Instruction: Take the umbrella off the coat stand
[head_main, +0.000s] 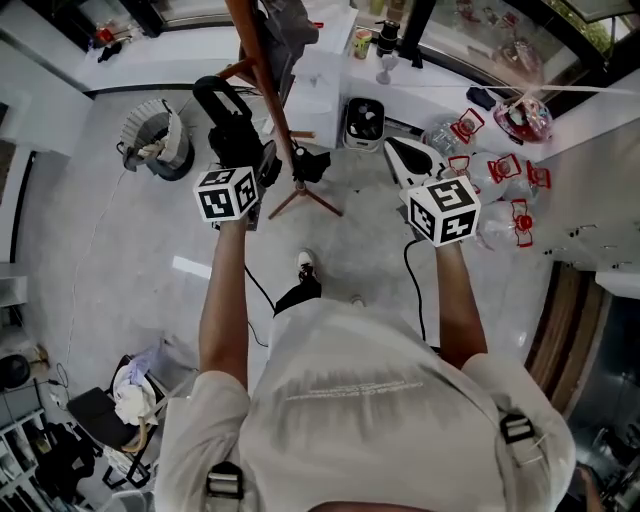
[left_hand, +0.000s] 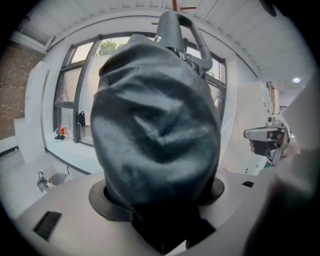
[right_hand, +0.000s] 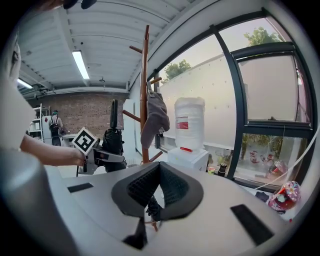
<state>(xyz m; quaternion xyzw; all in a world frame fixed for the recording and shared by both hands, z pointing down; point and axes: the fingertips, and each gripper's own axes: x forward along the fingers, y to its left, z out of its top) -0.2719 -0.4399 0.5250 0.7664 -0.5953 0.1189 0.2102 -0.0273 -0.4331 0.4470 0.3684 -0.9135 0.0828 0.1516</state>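
A folded black umbrella (head_main: 222, 108) is clamped in my left gripper (head_main: 246, 148), just left of the brown wooden coat stand (head_main: 262, 70). The left gripper view is almost filled by the umbrella's dark fabric (left_hand: 155, 130), with its looped handle (left_hand: 192, 37) at the top. The jaws are hidden behind it. From the right gripper view, the umbrella (right_hand: 113, 137) hangs clear of the stand's pole (right_hand: 145, 85), where a grey cap (right_hand: 154, 117) still hangs. My right gripper (head_main: 410, 158) is to the right, its ribbed pads (right_hand: 172, 185) together, gripping nothing I can make out.
A water dispenser (right_hand: 189, 125) stands just behind the stand, by the window. The stand's feet (head_main: 305, 197) spread on the grey floor. A bin (head_main: 160, 140) sits at the left. Clear bags and red-handled things (head_main: 500, 175) lie at the right. A black cable (head_main: 410, 280) trails near the person's legs.
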